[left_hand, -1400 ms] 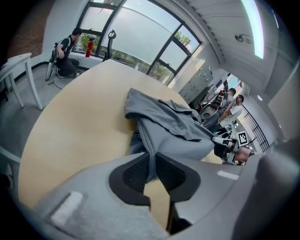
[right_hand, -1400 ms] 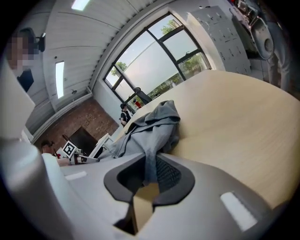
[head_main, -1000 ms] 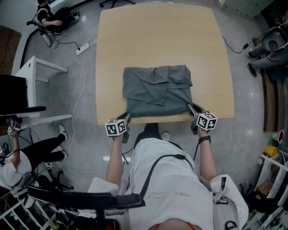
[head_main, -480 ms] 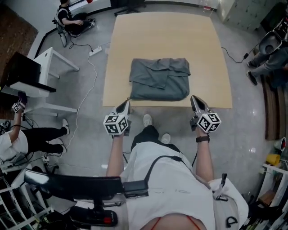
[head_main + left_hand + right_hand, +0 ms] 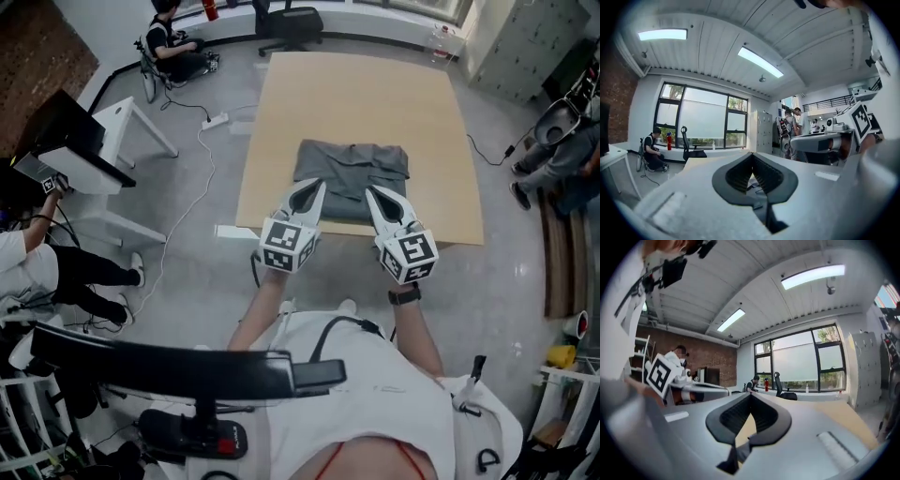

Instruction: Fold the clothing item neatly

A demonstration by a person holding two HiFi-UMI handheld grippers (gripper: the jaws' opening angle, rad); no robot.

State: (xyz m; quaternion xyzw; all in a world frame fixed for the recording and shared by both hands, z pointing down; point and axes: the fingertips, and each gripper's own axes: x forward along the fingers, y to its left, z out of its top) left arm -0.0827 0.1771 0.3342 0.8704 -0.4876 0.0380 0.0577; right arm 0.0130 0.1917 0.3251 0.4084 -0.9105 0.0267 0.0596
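A grey garment (image 5: 347, 167) lies folded into a rough rectangle on the near half of the wooden table (image 5: 366, 89), close to its front edge. My left gripper (image 5: 320, 184) and right gripper (image 5: 367, 189) are held up side by side in front of me, well above the table, and cover part of the garment in the head view. Both point level toward the windows. In the left gripper view the jaws (image 5: 752, 155) are shut with nothing between them. The right gripper view shows the same (image 5: 750, 395): pads together, nothing held.
A person sits on the floor (image 5: 175, 42) beyond the table's far left corner, by an office chair (image 5: 291, 17). A white desk (image 5: 108, 141) and a power strip with cable (image 5: 217, 121) lie to the left. Another person (image 5: 574, 141) is at the right.
Both grippers left the garment's near corners at the table's front edge, shut, and rose high in front of me, turning level. The garment stayed folded on the table.
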